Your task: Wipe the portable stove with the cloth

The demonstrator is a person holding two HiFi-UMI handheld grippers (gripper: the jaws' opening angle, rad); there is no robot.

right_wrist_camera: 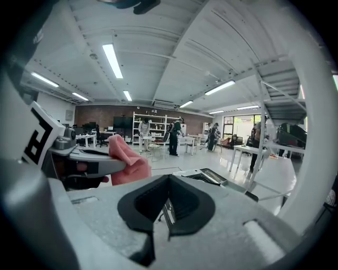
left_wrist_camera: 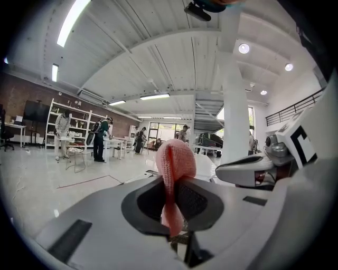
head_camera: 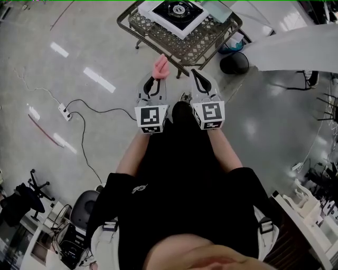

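The portable stove (head_camera: 177, 15), white with a black burner, sits on a metal lattice table (head_camera: 158, 36) ahead of me. My left gripper (head_camera: 157, 78) is held in the air short of the table, shut on a pink cloth (head_camera: 160, 66) that sticks up out of its jaws. In the left gripper view the cloth (left_wrist_camera: 177, 169) is pinched in the left gripper (left_wrist_camera: 171, 198). My right gripper (head_camera: 196, 74) hangs beside it, jaws together and empty. The right gripper view shows the right gripper (right_wrist_camera: 168, 205), the cloth (right_wrist_camera: 129, 161) at left, and the stove (right_wrist_camera: 211, 176) beyond.
A power strip (head_camera: 66, 112) with a black cable lies on the floor at left. A black round bin (head_camera: 234, 63) stands by the table's right leg, below a white tabletop (head_camera: 296, 47). An office chair (head_camera: 84, 208) is behind me at left. People stand far off by shelves (left_wrist_camera: 79, 132).
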